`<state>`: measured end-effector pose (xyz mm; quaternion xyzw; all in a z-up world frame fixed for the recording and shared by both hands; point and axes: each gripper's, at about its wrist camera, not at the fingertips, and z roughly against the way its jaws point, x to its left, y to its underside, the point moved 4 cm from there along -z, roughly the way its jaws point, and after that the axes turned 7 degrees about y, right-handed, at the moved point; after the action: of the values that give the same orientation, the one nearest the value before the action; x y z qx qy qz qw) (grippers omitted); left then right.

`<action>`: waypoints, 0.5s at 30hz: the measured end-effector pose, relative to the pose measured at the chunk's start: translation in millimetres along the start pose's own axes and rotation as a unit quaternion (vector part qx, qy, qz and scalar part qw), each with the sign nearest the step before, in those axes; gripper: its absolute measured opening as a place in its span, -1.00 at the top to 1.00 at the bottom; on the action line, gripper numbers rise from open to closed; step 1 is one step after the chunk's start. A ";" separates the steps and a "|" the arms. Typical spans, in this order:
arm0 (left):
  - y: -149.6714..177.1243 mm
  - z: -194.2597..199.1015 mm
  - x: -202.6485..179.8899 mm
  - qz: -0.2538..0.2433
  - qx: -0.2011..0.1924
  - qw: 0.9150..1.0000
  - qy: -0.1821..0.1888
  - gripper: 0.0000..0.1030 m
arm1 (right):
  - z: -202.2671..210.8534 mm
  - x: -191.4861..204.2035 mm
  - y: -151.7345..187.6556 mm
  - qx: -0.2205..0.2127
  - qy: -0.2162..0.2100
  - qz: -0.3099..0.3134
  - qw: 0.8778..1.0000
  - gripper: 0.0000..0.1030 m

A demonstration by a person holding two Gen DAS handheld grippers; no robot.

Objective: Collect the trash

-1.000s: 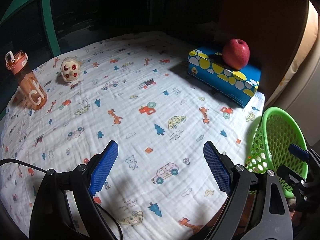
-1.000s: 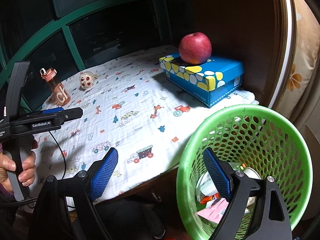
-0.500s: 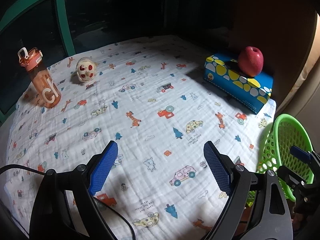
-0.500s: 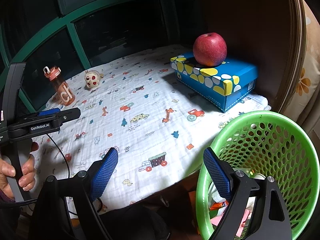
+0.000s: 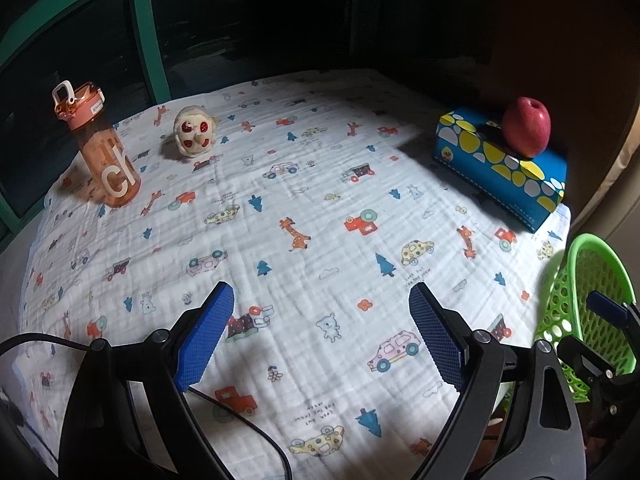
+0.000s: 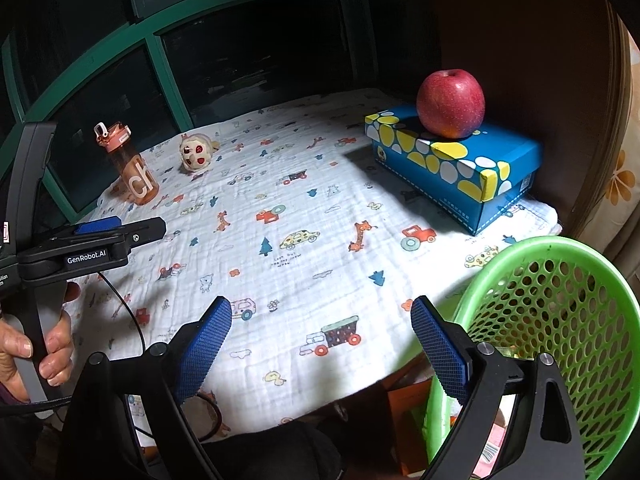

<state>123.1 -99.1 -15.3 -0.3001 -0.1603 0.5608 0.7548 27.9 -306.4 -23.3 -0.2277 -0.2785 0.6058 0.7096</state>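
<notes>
Over on the left, a translucent orange plastic water bottle (image 5: 98,148) and a small cream plush toy (image 5: 193,131) are being left standing on the white cartoon-print cloth (image 5: 320,208); no loose litter is being shown there. Both tongs are being held wide apart and empty: the left gripper (image 5: 320,336), and the right gripper (image 6: 320,344), whose jaws have just been widening. The red apple (image 6: 450,103) is being kept on the blue spotted cardboard box (image 6: 460,168). Trash is lying in the green perforated plastic basket (image 6: 560,292), so collecting is judged nearly done. Dark green-framed windows (image 6: 160,76) are closing the room.
</notes>
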 end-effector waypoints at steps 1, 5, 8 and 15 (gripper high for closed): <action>0.1 -0.2 2.4 0.002 0.000 1.000 -0.002 -0.71 | -1.9 1.4 -0.5 0.001 -0.001 0.001 1.000 -0.71; 0.8 -1.1 11.4 0.011 0.001 1.000 -0.009 -0.74 | -7.5 8.4 -1.9 0.004 -0.007 0.005 1.000 -0.71; 1.7 -1.4 18.1 0.018 0.002 1.000 -0.011 -0.74 | -11.2 14.6 -3.2 0.005 -0.010 0.007 1.000 -0.72; 3.6 1.1 32.5 0.033 -0.002 0.999 -0.020 -0.74 | -14.9 30.7 -7.2 0.002 -0.017 0.019 1.000 -0.72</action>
<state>130.2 -67.5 -19.8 -0.2957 -0.1662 0.5908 0.7321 46.6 -277.1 -25.9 -0.2212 -0.2844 0.6238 0.6936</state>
